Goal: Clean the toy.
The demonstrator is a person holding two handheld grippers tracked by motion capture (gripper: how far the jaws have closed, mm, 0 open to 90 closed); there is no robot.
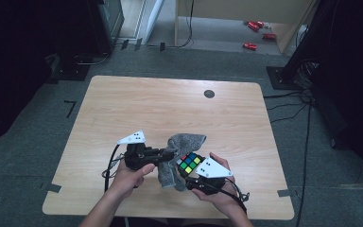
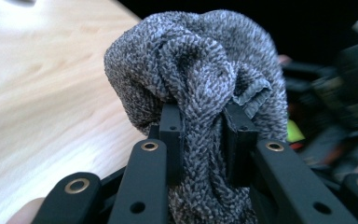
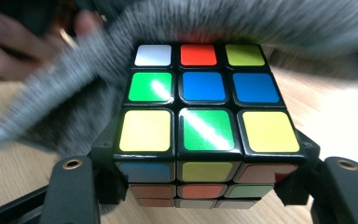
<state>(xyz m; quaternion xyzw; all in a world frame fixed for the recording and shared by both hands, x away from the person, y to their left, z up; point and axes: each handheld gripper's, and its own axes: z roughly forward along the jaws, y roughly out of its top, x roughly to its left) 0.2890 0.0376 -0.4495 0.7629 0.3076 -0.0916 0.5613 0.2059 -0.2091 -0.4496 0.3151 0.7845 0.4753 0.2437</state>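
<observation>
Pale wood table (image 1: 123, 104) out in the middle of a grey carpeted room, and both hands are working near its front edge. Left gripper (image 2: 204, 133) has its jaws clamped tight on a bunched grey cloth (image 2: 200, 70), which balloons up above the pads. Over on the other side, the right gripper (image 3: 200, 186) has a puzzle cube (image 3: 200, 93) squeezed between its jaws, coloured face up, tilted a little. Cloth and cube are touching, the cloth draped against the cube's far edge, both held just above the table.
</observation>
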